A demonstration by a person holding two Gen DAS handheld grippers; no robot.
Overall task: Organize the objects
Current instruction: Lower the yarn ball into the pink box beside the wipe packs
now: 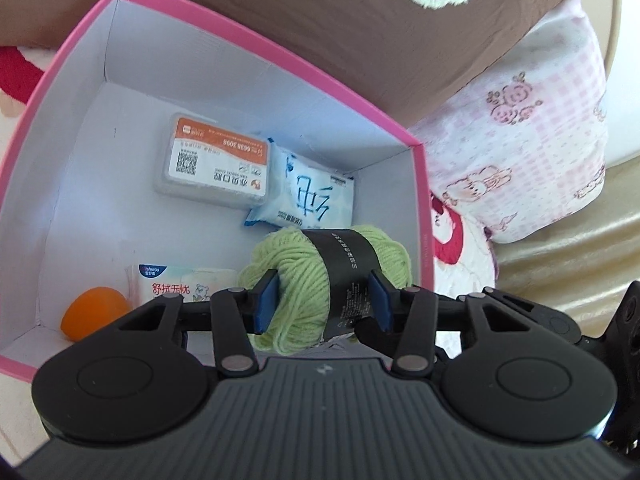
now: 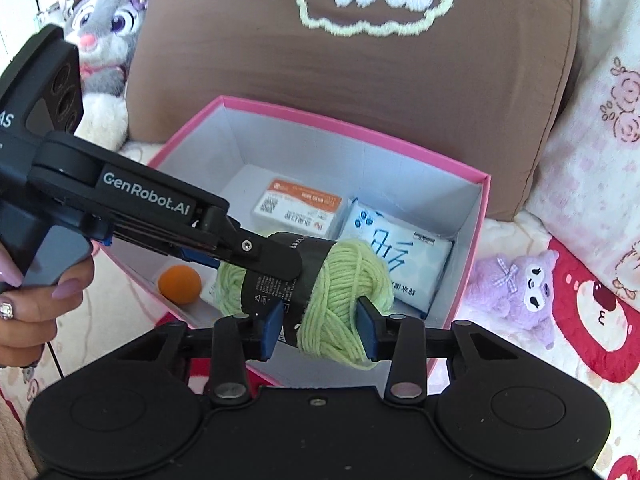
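Note:
A ball of light green yarn [image 1: 304,280] with a black paper band hangs over the open pink box [image 1: 240,36]. In the left wrist view my left gripper [image 1: 322,304] has its blue pads pressed on both sides of it. In the right wrist view my right gripper [image 2: 320,330] is also shut on the yarn [image 2: 348,276], while the left gripper's upper finger [image 2: 276,258] lies across the band. Inside the box [image 2: 360,128] lie an orange-labelled plastic case [image 1: 216,160], a blue-white tissue pack [image 1: 308,196], a wipes pack [image 1: 176,284] and an orange ball [image 1: 94,316].
A brown cushion [image 2: 360,60] leans right behind the box. A grey bunny plush [image 2: 104,20] sits at the far left and a purple plush [image 2: 516,284] lies to the right of the box. A person's hand [image 2: 36,300] holds the left gripper's handle.

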